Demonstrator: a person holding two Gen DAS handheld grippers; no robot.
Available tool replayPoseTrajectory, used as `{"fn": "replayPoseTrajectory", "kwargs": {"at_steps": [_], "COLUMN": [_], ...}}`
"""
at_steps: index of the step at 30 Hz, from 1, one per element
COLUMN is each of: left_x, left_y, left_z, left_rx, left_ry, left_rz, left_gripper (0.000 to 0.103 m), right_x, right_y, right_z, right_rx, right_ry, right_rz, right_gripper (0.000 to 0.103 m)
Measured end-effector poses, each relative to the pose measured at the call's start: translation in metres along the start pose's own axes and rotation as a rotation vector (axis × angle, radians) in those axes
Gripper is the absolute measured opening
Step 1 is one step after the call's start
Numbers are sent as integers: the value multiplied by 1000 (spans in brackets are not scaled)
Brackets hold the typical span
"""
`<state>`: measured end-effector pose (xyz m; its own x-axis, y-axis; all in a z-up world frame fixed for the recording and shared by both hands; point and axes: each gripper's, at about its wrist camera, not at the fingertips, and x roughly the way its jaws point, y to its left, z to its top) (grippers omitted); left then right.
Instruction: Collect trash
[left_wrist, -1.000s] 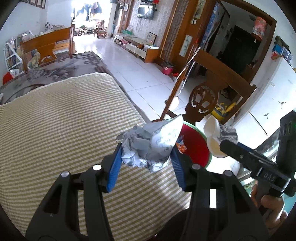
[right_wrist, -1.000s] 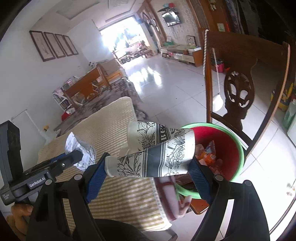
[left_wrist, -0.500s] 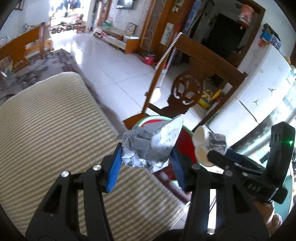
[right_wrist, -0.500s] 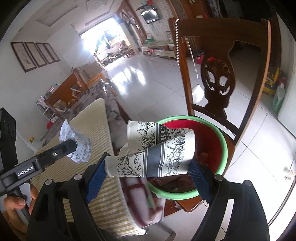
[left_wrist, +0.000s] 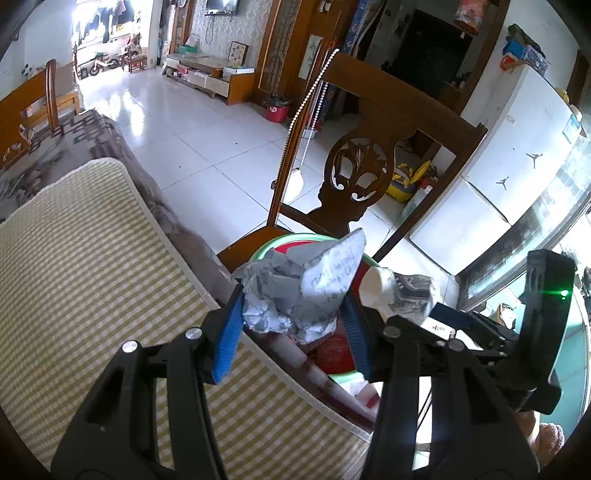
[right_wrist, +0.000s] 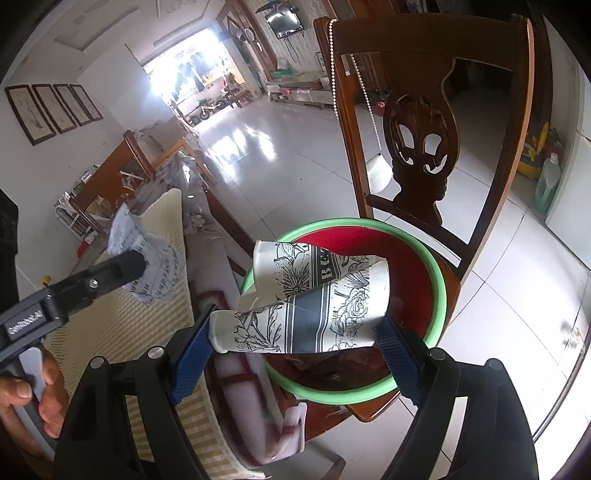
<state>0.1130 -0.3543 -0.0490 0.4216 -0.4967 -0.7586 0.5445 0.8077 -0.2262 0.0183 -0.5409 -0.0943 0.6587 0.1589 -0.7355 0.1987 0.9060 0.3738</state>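
My left gripper (left_wrist: 291, 325) is shut on a crumpled ball of printed paper (left_wrist: 295, 291), held over the table's edge just short of the basin. My right gripper (right_wrist: 295, 332) is shut on crushed floral paper cups (right_wrist: 314, 295), held above the red basin with a green rim (right_wrist: 439, 295) that sits on a wooden chair seat. The basin (left_wrist: 280, 243) shows in the left wrist view behind the paper ball. The cups (left_wrist: 395, 291) and right gripper (left_wrist: 443, 325) appear to the right there. The paper ball (right_wrist: 147, 258) and left gripper also show in the right wrist view.
A table with a yellow checked cloth (left_wrist: 92, 277) lies to the left of the chair. The chair's carved wooden back (right_wrist: 421, 129) rises behind the basin, with a bead cord (right_wrist: 354, 74) hanging on it. White tiled floor (left_wrist: 207, 147) lies beyond. A white fridge (left_wrist: 517, 166) stands at right.
Both grippers have moved toward the chair with their loads. The right gripper's cups now hang over the basin; the paper ball has reached the table's edge.
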Motion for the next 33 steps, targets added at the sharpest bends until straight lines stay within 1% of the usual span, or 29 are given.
{"fn": "replayPoseTrajectory", "kwargs": {"at_steps": [4, 6, 8, 9, 10, 12, 14, 17, 18, 20, 22, 23, 25, 26, 27, 28, 29, 30, 32, 33], "left_x": [2, 3, 1, -2, -8, -19, -30, -58, -66, -90, -114, -130, -152, -165, -175, -187, -195, -204, -219, -224], "left_y": [-5, -6, -6, -5, -4, -1, 4, 19, 23, 34, 44, 51, 60, 68, 75, 84, 92, 102, 122, 130], "left_z": [4, 6, 9, 10, 10, 8, 5, -3, -4, -10, -16, -21, -32, -40, -48, -58, -66, -75, -92, -98], "left_rx": [19, 24, 30, 30, 29, 28, 29, -3, -15, -40, -46, -44, -40, -40, -47, -61, -79, -106, -176, -204], "left_ry": [-5, -11, -21, -33, -60, -87, -109, -169, -181, -230, -276, -301, -335, -355, -366, -380, -393, -410, -450, -466], "left_rz": [-7, -7, -4, -6, -10, -10, 8, 52, 57, 70, 99, 126, 167, 203, 237, 266, 280, 293, 314, 319], "left_gripper": [50, 56, 81, 85, 86, 88, 95, 97, 97, 98, 98, 98, 98, 98, 98, 98, 98, 98, 98, 98], "right_x": [9, 18, 28, 34, 37, 36, 29, 15, 11, -1, -13, -23, -37, -44, -51, -56, -63, -71, -75, -74], "right_y": [1, 0, -1, -3, -3, -2, 3, 18, 23, 41, 63, 81, 111, 126, 143, 158, 176, 191, 208, 215], "right_z": [4, 9, 14, 18, 20, 23, 25, 26, 28, 29, 30, 29, 28, 26, 24, 22, 18, 16, 14, 12], "right_rx": [-16, -39, -57, -55, -50, -37, -40, -61, -66, -80, -105, -131, -169, -188, -241, -298, -352, -360, -289, -256], "right_ry": [-2, -9, -1, 7, 9, -2, -24, -63, -73, -103, -134, -159, -198, -222, -239, -264, -309, -350, -370, -375], "right_rz": [-25, -60, -91, -109, -115, -124, -120, -119, -111, -78, -49, -19, 31, 65, 74, 49, 20, 59, 184, 224], "right_gripper": [80, 81, 81, 82, 82, 83, 83, 83, 83, 83, 84, 84, 90, 91, 91, 91, 91, 91, 96, 96]}}
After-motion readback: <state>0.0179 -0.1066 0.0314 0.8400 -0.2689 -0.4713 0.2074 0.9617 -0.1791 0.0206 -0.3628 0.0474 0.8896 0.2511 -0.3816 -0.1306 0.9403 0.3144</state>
